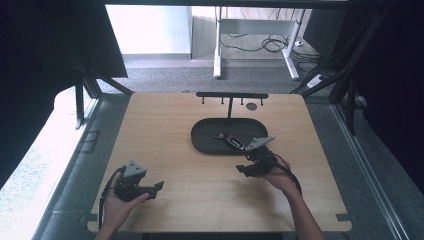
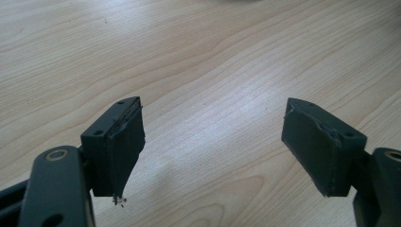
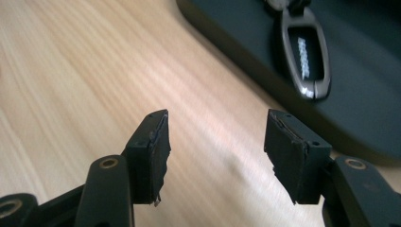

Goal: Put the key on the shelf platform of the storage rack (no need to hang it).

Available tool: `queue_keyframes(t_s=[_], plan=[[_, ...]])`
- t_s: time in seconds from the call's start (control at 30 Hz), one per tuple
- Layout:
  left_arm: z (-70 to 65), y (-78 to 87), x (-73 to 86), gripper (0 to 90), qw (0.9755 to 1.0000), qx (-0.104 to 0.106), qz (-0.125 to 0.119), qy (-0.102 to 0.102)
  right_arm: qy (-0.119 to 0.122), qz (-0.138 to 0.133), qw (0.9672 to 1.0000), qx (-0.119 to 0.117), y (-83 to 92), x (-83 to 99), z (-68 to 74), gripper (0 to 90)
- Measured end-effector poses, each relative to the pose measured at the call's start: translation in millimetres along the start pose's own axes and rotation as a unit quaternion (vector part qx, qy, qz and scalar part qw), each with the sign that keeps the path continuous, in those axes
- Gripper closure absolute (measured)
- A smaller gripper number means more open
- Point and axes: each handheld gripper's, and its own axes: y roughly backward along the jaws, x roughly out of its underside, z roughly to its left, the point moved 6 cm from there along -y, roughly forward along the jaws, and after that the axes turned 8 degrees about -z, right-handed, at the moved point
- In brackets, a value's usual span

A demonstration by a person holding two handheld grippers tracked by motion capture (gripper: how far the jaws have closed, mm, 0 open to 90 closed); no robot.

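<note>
Over on the left, my left hand-held gripper [image 1: 159,187] rests low near the counter's [image 1: 165,130] front edge, jaws spread wide with nothing but bare wood between them. Farther right, my right hand-held gripper [image 1: 245,169] sits just in front of the dark oval tray [image 1: 205,142], jaws partly open and empty, pointing at the tray's near rim. Inside the tray lies the key fob [image 1: 233,141], a slim dark piece with a metal frame, flat on the tray floor with its ring end pointing away toward the rack [image 1: 232,95] behind. I judge it light, rigid and rather slick on its metal edges, so I would pinch it across the narrow width, on the long sides, not the glossy face.
</note>
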Motion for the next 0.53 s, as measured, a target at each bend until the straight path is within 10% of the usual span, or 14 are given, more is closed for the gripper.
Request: queue_keyframes(t_s=[0.53], plan=[[-2.5, -1.4, -0.1, 22.3, 1.0000, 0.002, 0.001, 0.000, -0.033, -0.034, 0.9987, 0.019, 18.8, 30.1, 4.4, 40.8]])
